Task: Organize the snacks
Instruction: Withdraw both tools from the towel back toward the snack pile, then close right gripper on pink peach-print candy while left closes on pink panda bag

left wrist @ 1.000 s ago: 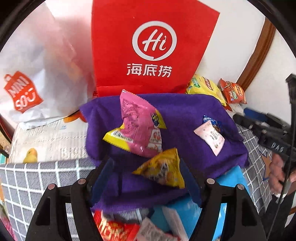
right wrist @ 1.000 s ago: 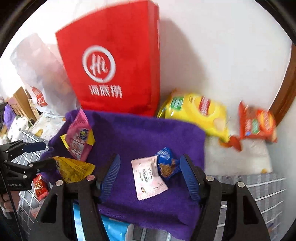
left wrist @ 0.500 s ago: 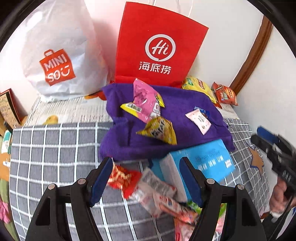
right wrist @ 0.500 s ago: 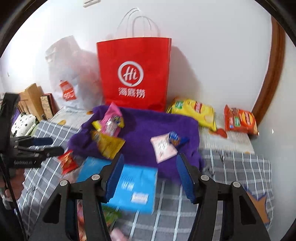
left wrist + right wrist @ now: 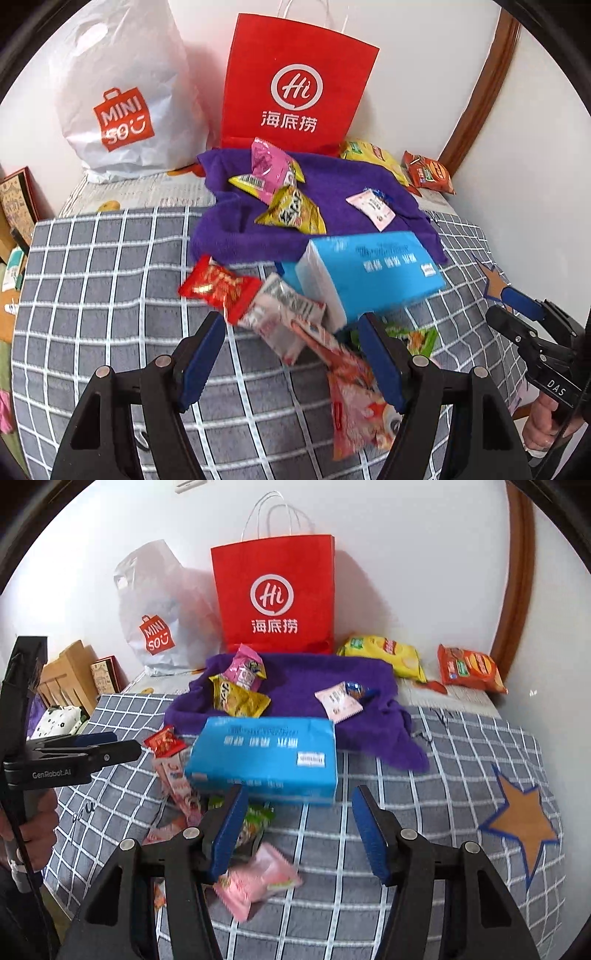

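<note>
A grey checked cloth [image 5: 424,812] covers the surface, with an orange star [image 5: 522,821] printed at its right. At the far wall stand a red paper bag [image 5: 275,594] with white logo and a white plastic bag [image 5: 155,613] to its left. In front of the red bag lies a rumpled purple towel [image 5: 295,686], holding a pink packet [image 5: 245,668], a yellow packet [image 5: 238,699] just nearer, and a pale pink sachet [image 5: 338,701] touching a small blue wrapper [image 5: 356,690] on the right. A blue box [image 5: 264,758] rests at the towel's near edge. Left of the box lie a red packet [image 5: 218,286] and a silvery-white packet [image 5: 284,310]; nearer lie a green packet [image 5: 255,821] and a pink wrapped snack [image 5: 258,882]. Far right, a yellow chip bag [image 5: 388,655] and an orange-red bag [image 5: 469,668] sit by the wall. The left gripper [image 5: 291,358] is spread above the near packets, holding nothing. The right gripper [image 5: 297,834] is likewise spread and empty, near the blue box.
</note>
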Tool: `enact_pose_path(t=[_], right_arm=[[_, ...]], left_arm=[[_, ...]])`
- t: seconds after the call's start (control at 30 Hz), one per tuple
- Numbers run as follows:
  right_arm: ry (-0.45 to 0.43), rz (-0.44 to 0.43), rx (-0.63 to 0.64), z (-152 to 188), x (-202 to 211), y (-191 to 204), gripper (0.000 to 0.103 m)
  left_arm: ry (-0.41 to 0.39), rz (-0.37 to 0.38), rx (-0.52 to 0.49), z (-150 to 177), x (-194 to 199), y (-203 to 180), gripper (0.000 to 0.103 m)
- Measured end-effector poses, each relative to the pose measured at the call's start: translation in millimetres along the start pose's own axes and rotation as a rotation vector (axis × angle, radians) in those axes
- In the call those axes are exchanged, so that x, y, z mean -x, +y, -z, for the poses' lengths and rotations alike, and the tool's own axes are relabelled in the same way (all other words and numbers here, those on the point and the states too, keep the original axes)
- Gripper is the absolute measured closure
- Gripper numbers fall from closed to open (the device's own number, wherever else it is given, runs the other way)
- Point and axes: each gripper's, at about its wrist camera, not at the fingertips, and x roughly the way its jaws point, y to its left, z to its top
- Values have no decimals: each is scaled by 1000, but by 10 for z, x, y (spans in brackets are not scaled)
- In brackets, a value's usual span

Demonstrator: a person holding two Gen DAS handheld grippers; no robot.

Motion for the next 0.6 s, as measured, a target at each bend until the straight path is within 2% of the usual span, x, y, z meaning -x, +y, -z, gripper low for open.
enact_pose_path(t=[0.23,0.47,0.6], right_arm=[[53,-5,-20,329,-129,26,49],[133,-73,-40,600,-303,154,49],[209,-166,-121,715,-438,144,52]], left_arm=[[15,6,30,258,8,120,30],[5,17,65,423,73,231,30],[3,29,72,515,92,280,30]])
